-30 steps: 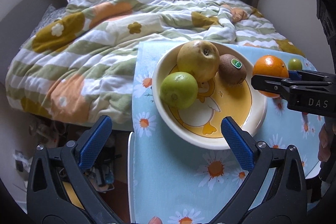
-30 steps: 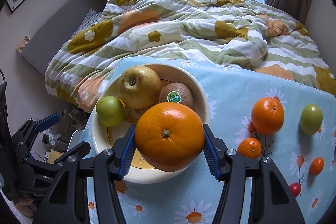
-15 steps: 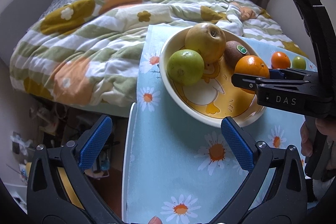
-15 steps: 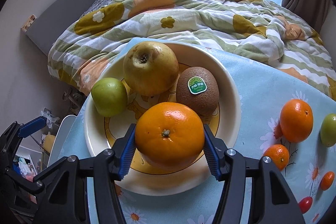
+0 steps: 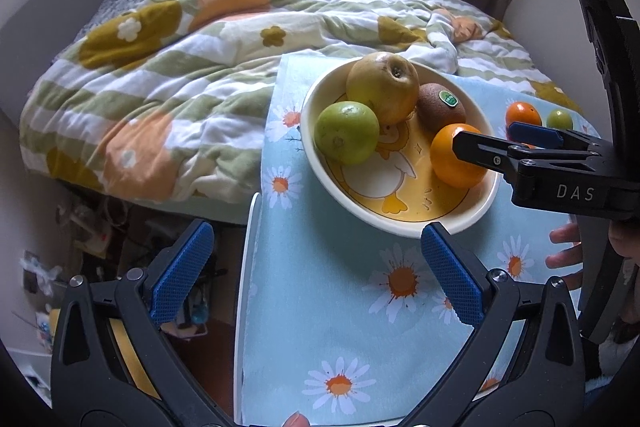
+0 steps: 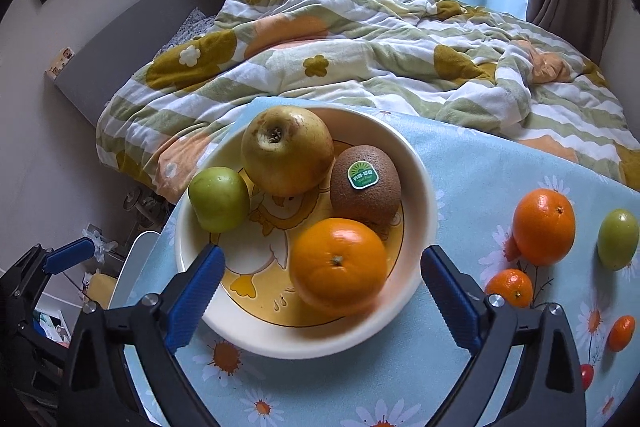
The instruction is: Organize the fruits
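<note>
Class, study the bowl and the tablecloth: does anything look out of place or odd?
Five fruits lie loose on the tablecloth outside the bowl: an orange, a green fruit and three small ones. Nothing looks spilled or damaged.

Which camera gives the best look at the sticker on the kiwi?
The right wrist view: the kiwi sits near its centre, with the green sticker large and facing the lens. The left wrist view shows the sticker small and slanted.
</note>
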A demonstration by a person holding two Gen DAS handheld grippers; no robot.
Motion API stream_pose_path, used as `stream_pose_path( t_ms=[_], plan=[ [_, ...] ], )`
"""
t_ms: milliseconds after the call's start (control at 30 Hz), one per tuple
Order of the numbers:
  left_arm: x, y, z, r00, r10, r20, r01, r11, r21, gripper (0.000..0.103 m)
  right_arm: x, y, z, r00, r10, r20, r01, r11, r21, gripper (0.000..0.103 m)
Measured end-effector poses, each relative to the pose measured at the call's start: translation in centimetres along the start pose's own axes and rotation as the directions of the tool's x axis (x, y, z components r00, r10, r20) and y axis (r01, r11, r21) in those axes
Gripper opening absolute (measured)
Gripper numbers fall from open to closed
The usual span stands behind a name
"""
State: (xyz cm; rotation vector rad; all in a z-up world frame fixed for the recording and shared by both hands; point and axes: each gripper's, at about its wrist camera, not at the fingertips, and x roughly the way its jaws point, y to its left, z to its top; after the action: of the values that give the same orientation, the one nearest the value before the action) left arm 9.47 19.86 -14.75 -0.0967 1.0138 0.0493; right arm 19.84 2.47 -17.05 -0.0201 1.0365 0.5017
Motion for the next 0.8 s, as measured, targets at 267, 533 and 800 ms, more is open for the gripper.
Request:
stream_pose_path(
  t_ms=[267, 533, 800],
  plan=[
    [-2.1, 0.0, 0.4, 1.000, -0.003, 0.025, 0.002, 1.000, 0.027, 0.103, -2.8, 0.2, -0.1, 0.999, -0.024, 0.041, 0.023, 1.000, 0.014, 0.098],
    [-4.7, -0.3, 1.7, 0.998, 0.010, 0.060, -0.014, 0.997, 0.077, 0.103, -6.8, -0.1, -0.4, 0.994, -0.072, 0.081, 0.069, 0.997, 0.039, 0.098],
    [-6.9, -1.8, 2.8, 0.995, 0.025, 0.099, -0.039, 0.989, 0.144, 0.103, -10.7, -1.1, -1.2, 0.988, -0.122, 0.090, 0.112, 0.988, 0.108, 0.098]
  ],
)
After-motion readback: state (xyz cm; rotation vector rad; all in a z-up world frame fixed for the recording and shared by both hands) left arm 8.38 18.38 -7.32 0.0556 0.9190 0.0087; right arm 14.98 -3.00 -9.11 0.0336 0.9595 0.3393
